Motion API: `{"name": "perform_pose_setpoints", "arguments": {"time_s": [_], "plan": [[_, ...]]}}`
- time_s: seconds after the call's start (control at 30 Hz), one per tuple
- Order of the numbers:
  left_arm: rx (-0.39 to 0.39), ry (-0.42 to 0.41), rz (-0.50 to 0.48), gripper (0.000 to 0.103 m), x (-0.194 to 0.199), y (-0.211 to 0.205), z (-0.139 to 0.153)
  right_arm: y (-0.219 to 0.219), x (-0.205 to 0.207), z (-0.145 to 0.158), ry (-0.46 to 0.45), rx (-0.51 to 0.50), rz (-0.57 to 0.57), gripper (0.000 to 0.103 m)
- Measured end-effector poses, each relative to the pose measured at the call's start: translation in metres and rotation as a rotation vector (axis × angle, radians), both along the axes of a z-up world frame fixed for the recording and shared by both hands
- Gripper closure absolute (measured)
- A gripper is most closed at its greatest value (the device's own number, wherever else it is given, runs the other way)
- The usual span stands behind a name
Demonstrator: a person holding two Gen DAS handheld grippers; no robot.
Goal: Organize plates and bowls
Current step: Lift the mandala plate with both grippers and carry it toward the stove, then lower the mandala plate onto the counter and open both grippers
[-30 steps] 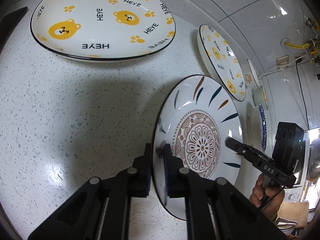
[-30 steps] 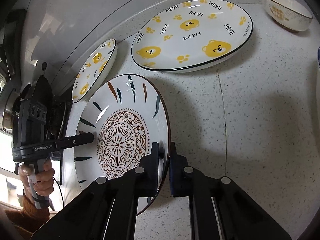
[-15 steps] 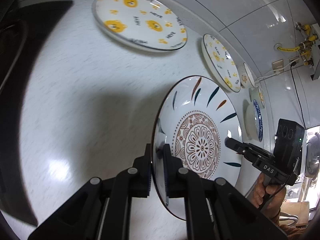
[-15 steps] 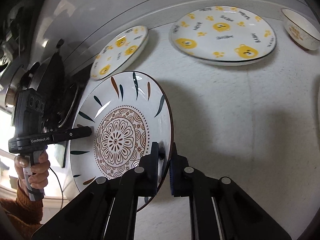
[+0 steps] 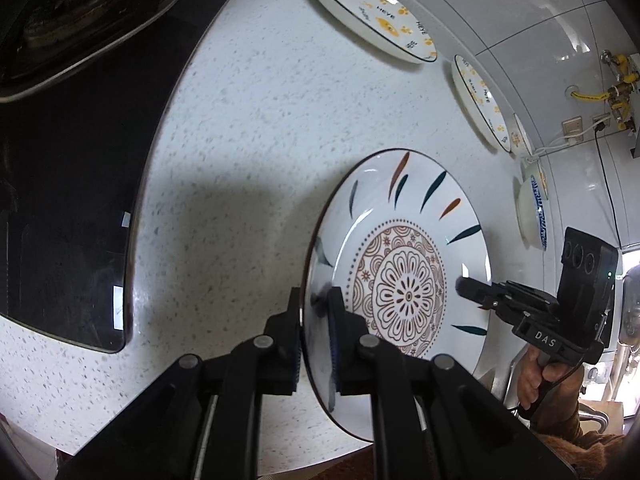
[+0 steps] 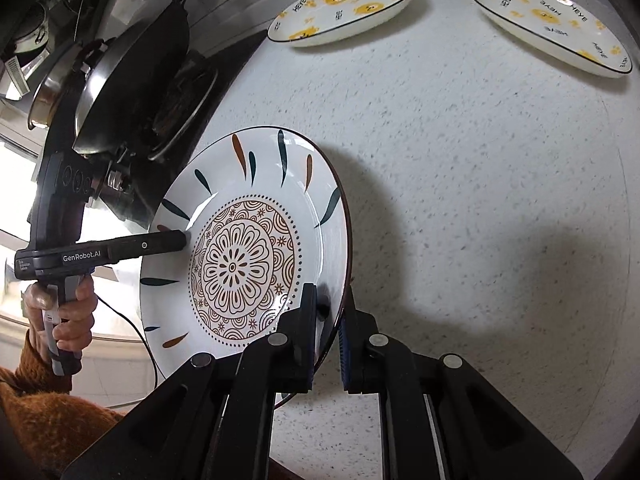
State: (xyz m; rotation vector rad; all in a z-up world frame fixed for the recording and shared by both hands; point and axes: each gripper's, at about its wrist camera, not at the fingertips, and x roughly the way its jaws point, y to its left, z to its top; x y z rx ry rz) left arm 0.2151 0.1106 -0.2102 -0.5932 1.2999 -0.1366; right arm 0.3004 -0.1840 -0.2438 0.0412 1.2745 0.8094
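Note:
A white plate with a brown flower pattern and leaf marks (image 5: 404, 280) is held in the air above the speckled counter (image 5: 248, 128), with each gripper clamped on an opposite rim. My left gripper (image 5: 314, 312) is shut on its near rim in the left wrist view. My right gripper (image 6: 330, 312) is shut on the other rim, and the plate's face shows there too (image 6: 244, 256). Each gripper also appears in the other's view: the right (image 5: 468, 288), the left (image 6: 180, 238). Two bear-print plates (image 6: 344, 10) (image 6: 556, 20) lie on the counter at the back.
A black stove top (image 5: 68, 184) with a dark pan (image 6: 132, 80) lies to the left of the counter. A blue-rimmed bowl (image 5: 534, 216) and a pale bowl (image 5: 520, 136) stand at the right by the tiled wall. The counter's front edge is below the grippers.
Both grippers have carried the plate back and to the left, higher above the counter. The bear plates now look smaller and farther, and the stove has come into view.

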Motion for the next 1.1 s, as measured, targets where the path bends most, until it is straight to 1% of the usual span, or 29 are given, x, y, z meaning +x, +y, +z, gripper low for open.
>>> {"name": "perform_pose_setpoints", "arguments": {"time_s": [0.23, 0.47, 0.53, 0.6, 0.7, 0.87, 0.9, 0.93, 0.97, 1.0, 1.03, 1.07, 1.1], "plan": [[0.001, -0.02, -0.011, 0.092, -0.006, 0.003, -0.001, 0.007, -0.005, 0.003, -0.019, -0.005, 0.015, 0.094], [0.055, -0.042, -0.061, 0.089, -0.005, -0.004, 0.002, 0.004, -0.005, 0.004, -0.018, -0.008, 0.023, 0.094], [0.058, -0.043, -0.068, 0.089, -0.005, -0.003, 0.002, 0.004, -0.005, 0.004, -0.021, -0.011, 0.027, 0.094], [0.053, -0.031, -0.061, 0.089, -0.004, -0.002, 0.001, 0.004, -0.005, 0.004, -0.02, -0.01, 0.027, 0.094], [0.082, -0.021, -0.069, 0.088, -0.001, -0.008, 0.003, 0.004, -0.005, 0.005, -0.021, -0.012, 0.031, 0.094], [0.099, -0.033, -0.05, 0.088, -0.003, -0.006, 0.005, 0.005, -0.005, 0.005, -0.021, -0.01, 0.041, 0.092], [0.117, -0.046, -0.042, 0.085, -0.003, -0.005, 0.008, 0.005, -0.005, 0.006, -0.028, -0.012, 0.044, 0.092], [0.142, -0.062, -0.037, 0.078, -0.003, -0.005, 0.013, 0.004, -0.005, 0.007, -0.036, -0.011, 0.045, 0.092], [0.163, -0.076, -0.035, 0.076, -0.003, -0.004, 0.017, 0.003, -0.004, 0.009, -0.037, -0.001, 0.044, 0.092], [0.182, -0.091, -0.033, 0.074, -0.002, -0.004, 0.022, 0.0, -0.002, 0.011, -0.035, 0.013, 0.039, 0.091], [0.197, -0.101, -0.033, 0.072, -0.001, -0.003, 0.027, -0.002, -0.001, 0.012, -0.038, 0.019, 0.034, 0.086], [0.215, -0.109, -0.031, 0.07, 0.0, -0.002, 0.032, -0.005, 0.0, 0.014, -0.043, 0.022, 0.028, 0.079], [0.232, -0.116, -0.029, 0.068, 0.002, -0.001, 0.037, -0.009, 0.002, 0.017, -0.048, 0.029, 0.02, 0.075]]}}
